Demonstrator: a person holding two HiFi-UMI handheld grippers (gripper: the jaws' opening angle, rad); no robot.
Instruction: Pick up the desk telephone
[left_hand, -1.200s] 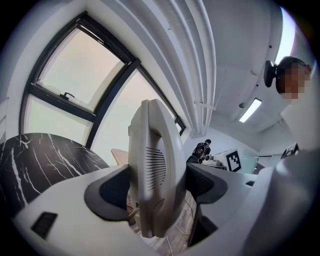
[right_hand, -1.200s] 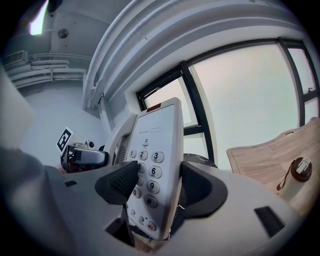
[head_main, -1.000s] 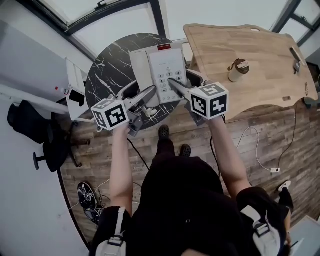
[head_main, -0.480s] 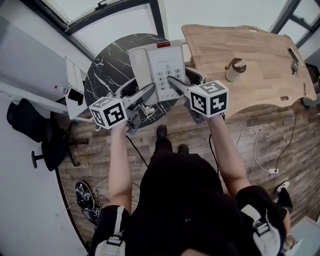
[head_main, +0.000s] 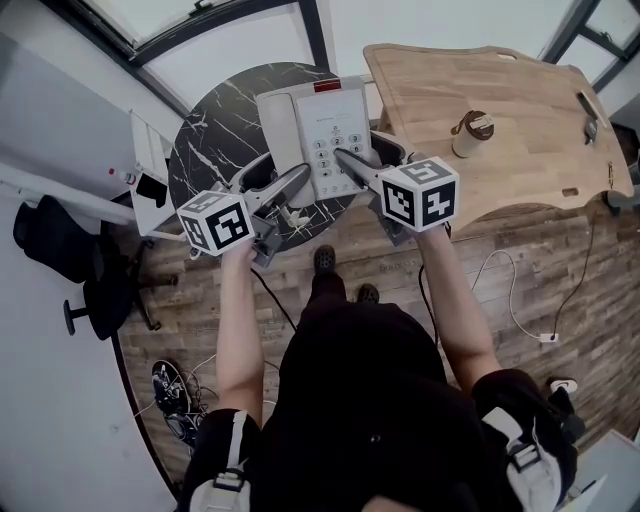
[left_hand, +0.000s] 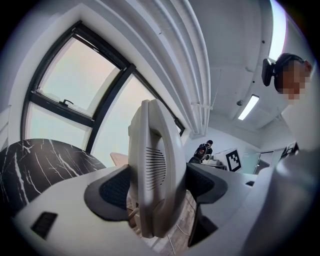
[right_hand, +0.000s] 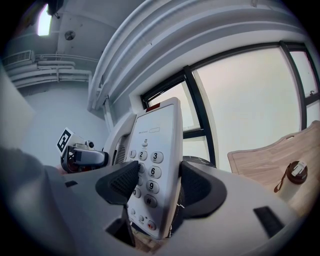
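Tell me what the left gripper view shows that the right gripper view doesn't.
Only the left gripper view shows the slotted handset side of the white plastic desk telephone, held between the fingers of the left gripper. Only the right gripper view shows its numbered keypad, held by the right gripper, and a brown-lidded cup. Both show that telephone gripped, the dark-framed window and the black marbled round table.

The desk telephone (head_main: 322, 135) lies over the left counter (head_main: 215, 140), its handset side between the left tongs (head_main: 296, 184) and its keypad side between the right tongs (head_main: 348, 162). The right counter (head_main: 520, 100) stands just beside, with a cup (head_main: 471, 136) on it. A chair (head_main: 60, 250) stands on the floor (head_main: 540, 260), far left.
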